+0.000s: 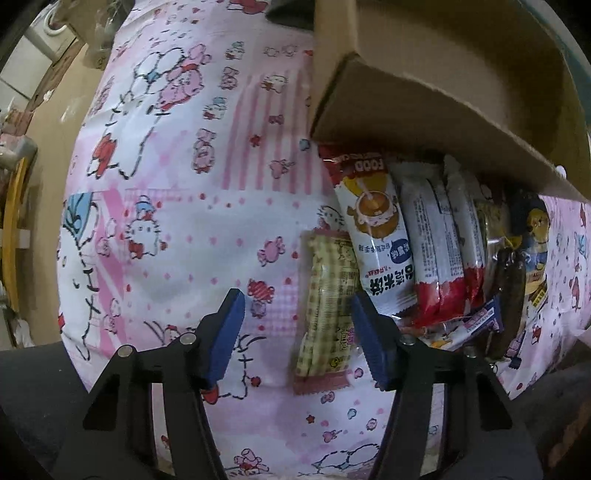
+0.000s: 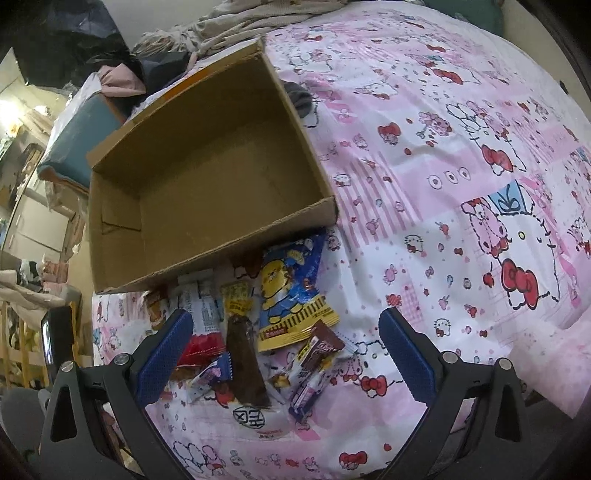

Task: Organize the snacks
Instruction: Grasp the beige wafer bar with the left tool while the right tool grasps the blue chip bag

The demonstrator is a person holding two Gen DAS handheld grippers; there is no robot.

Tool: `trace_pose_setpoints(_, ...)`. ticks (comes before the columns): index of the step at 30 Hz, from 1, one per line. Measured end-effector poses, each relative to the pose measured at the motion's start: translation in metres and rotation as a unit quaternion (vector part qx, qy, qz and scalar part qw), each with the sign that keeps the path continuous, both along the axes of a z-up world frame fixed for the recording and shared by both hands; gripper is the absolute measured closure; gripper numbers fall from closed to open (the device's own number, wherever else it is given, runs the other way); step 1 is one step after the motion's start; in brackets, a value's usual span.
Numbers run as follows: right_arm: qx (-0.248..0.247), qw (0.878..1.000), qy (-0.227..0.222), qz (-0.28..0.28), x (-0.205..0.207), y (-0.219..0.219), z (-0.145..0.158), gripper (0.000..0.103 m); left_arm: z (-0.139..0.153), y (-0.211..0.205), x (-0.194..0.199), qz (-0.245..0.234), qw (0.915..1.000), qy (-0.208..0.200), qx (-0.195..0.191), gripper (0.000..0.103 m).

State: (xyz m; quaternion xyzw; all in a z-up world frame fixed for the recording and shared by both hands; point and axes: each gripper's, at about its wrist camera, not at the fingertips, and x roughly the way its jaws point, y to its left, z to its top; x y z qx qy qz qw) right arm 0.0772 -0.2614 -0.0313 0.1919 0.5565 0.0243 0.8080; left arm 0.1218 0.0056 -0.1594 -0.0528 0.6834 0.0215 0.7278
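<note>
An empty cardboard box (image 2: 207,177) lies on a pink cartoon-print cloth (image 2: 424,206); its wall also shows in the left wrist view (image 1: 424,110). Several snack packets lie in front of it. My left gripper (image 1: 295,332) is open and empty, low over the cloth, with a beige checked wafer packet (image 1: 327,314) just inside its right finger and a white-and-red packet (image 1: 376,229) beyond. My right gripper (image 2: 284,354) is open and empty above a long brown bar (image 2: 243,362), a blue-and-yellow bear bag (image 2: 291,295) and a small chocolate packet (image 2: 317,350).
More white-and-red packets (image 1: 443,251) and a dark sausage-like stick (image 1: 509,291) lie by the box wall. Piled clothes (image 2: 207,29) and a teal cushion (image 2: 70,144) lie behind the box. Furniture and shelves stand at the left (image 2: 26,221).
</note>
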Motion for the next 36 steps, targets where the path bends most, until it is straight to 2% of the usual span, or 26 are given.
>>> trace_pose_setpoints(4, 0.005, 1.000, 0.017, -0.017, 0.004, -0.009, -0.008, 0.001, -0.017, -0.010, -0.002, -0.025, 0.9995, 0.001, 0.018, 0.049)
trace_pose_setpoints(5, 0.005, 1.000, 0.019, -0.020, 0.005, -0.010, -0.009, 0.001, -0.018, -0.012, -0.003, -0.024, 0.9995, -0.002, 0.020, 0.055)
trace_pose_setpoints(6, 0.006, 0.999, 0.022, -0.023, 0.006, -0.011, -0.010, 0.001, -0.017, -0.012, -0.005, -0.022, 0.9995, -0.006, 0.021, 0.076)
trace_pose_setpoints(7, 0.007, 0.999, 0.026, -0.024, 0.007, -0.013, -0.012, 0.002, -0.014, -0.011, -0.007, -0.019, 0.9995, -0.009, 0.022, 0.080)
trace_pose_setpoints(11, -0.001, 0.999, 0.048, -0.001, 0.017, -0.010, -0.023, 0.018, -0.007, 0.003, -0.009, 0.008, 1.0000, -0.001, 0.003, 0.080)
trace_pose_setpoints(17, -0.022, 0.995, 0.095, 0.005, 0.046, -0.010, -0.051, 0.030, 0.009, 0.021, -0.024, 0.034, 0.9993, -0.014, -0.007, 0.080)
trace_pose_setpoints(21, -0.018, 0.993, 0.115, 0.013, 0.062, -0.002, -0.068, 0.031, 0.029, 0.027, -0.025, 0.043, 0.9985, -0.033, -0.006, 0.080)
trace_pose_setpoints(25, -0.022, 0.991, 0.126, 0.042, 0.067, 0.015, -0.083, 0.031, 0.035, 0.024, -0.021, 0.047, 0.9981, -0.039, -0.008, 0.080)
trace_pose_setpoints(26, -0.027, 0.990, 0.126, 0.049, 0.068, 0.020, -0.084, 0.033, 0.039, 0.034, -0.019, 0.048, 0.9980, -0.040, -0.008, 0.080)
trace_pose_setpoints(27, -0.029, 0.991, 0.122, 0.055, 0.068, 0.023, -0.083, 0.038, 0.039, 0.042, -0.018, 0.048, 0.9980, -0.041, -0.008, 0.080)
trace_pose_setpoints(29, -0.018, 0.990, 0.117, 0.072, 0.067, 0.028, -0.082, 0.067, 0.043, 0.039, -0.015, 0.048, 0.9979, -0.043, -0.010, 0.080)
trace_pose_setpoints(32, -0.010, 0.990, 0.127, 0.059, 0.066, 0.026, -0.075, 0.074, 0.051, 0.041, -0.008, 0.050, 0.9978, -0.043, -0.013, 0.080)
trace_pose_setpoints(33, 0.001, 0.991, 0.122, 0.059, 0.066, 0.026, -0.068, 0.074, 0.058, 0.052, -0.010, 0.052, 0.9976, -0.043, -0.017, 0.080)
trace_pose_setpoints(34, -0.006, 0.992, 0.105, 0.068, 0.064, 0.027, -0.058, 0.075, 0.063, 0.056, -0.015, 0.053, 0.9974, -0.044, -0.019, 0.080)
trace_pose_setpoints(36, -0.011, 0.993, 0.101, 0.060, 0.055, 0.021, -0.053, 0.075, 0.066, 0.065, -0.018, 0.055, 0.9970, -0.051, -0.020, 0.080)
